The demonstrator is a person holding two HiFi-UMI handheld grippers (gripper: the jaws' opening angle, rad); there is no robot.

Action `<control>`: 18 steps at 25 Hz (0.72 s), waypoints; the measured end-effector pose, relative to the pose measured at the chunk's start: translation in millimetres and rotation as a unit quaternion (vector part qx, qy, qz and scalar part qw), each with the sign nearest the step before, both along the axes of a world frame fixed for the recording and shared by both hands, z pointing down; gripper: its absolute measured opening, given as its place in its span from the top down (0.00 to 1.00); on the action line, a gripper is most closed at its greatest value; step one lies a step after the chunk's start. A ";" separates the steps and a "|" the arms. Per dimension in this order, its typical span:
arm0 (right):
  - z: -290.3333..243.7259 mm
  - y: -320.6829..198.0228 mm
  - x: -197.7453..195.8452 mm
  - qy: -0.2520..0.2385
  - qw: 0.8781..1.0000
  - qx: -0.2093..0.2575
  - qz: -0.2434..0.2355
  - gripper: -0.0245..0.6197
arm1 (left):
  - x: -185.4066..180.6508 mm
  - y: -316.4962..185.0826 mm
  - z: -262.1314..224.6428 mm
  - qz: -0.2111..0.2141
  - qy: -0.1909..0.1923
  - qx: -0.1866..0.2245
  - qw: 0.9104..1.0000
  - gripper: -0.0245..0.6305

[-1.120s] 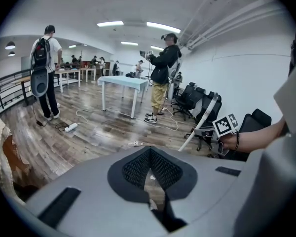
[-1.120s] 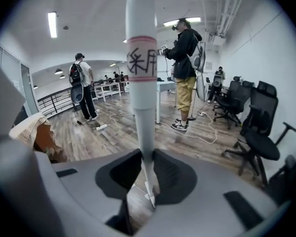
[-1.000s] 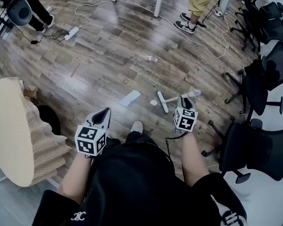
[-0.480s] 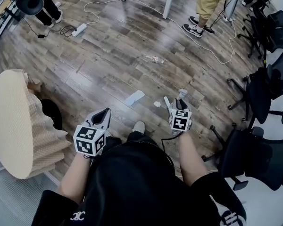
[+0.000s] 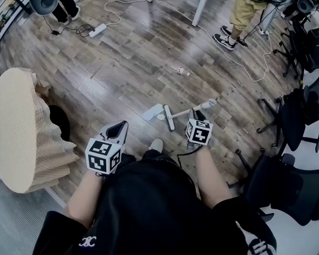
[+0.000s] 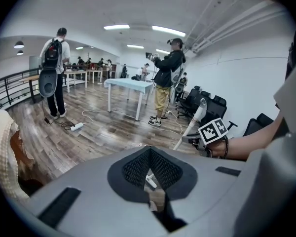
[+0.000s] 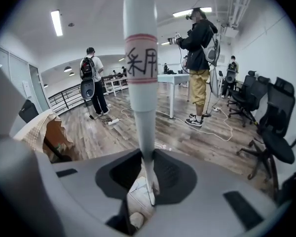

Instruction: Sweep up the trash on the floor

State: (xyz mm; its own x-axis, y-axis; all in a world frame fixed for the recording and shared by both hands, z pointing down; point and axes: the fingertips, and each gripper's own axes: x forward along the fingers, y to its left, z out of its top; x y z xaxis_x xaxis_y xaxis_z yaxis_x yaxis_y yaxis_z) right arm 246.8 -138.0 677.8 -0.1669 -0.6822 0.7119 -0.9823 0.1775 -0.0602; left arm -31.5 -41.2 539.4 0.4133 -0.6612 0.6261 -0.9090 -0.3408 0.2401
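The broom point(image 5: 169, 117), a slim white stick with a narrow flat head, lies low over the floor point(image 5: 122, 62) just ahead of the person's shoe, its head beside a flat white sheet of paper point(image 5: 153, 111) and touching or almost touching a small crumpled scrap point(image 5: 160, 117). The right gripper point(image 5: 198, 113) has its fingers closed on the smooth round handle point(image 7: 140, 83), which rises straight up between them in the right gripper view and carries a red-banded label. The left gripper point(image 5: 117, 126) hangs to the left, well apart from the broom, its grey fingers point(image 6: 89, 181) drawn together at the tips with nothing between them. A crushed clear wrapper or bottle point(image 5: 181, 70) lies farther out on open boards. The floor is glossy wood-look plank, wide and bare ahead. To the left it is bounded by a pale, round-topped thing with ribbed sides point(image 5: 16, 132). Black wheeled office chairs point(image 5: 287, 179) crowd the right edge. A white cable point(image 5: 239, 62) loops past a standing person's shoes point(image 5: 227, 40), and a power strip point(image 5: 97, 30) lies at the far left.
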 end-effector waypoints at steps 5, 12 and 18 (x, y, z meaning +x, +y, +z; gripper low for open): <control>-3.8 0.4 -6.0 -0.021 1.000 -0.003 0.000 0.83 | -6.2 3.0 -1.0 -0.011 -0.002 -0.005 1.000 0.97; -16.0 -5.3 -14.1 -0.021 1.000 0.001 -0.016 0.83 | -14.1 2.2 -1.8 -0.031 0.001 -0.011 0.999 0.97; -34.9 -26.4 -16.3 0.003 1.000 0.018 -0.004 0.83 | -31.3 -18.9 7.0 -0.019 0.009 -0.023 0.999 0.97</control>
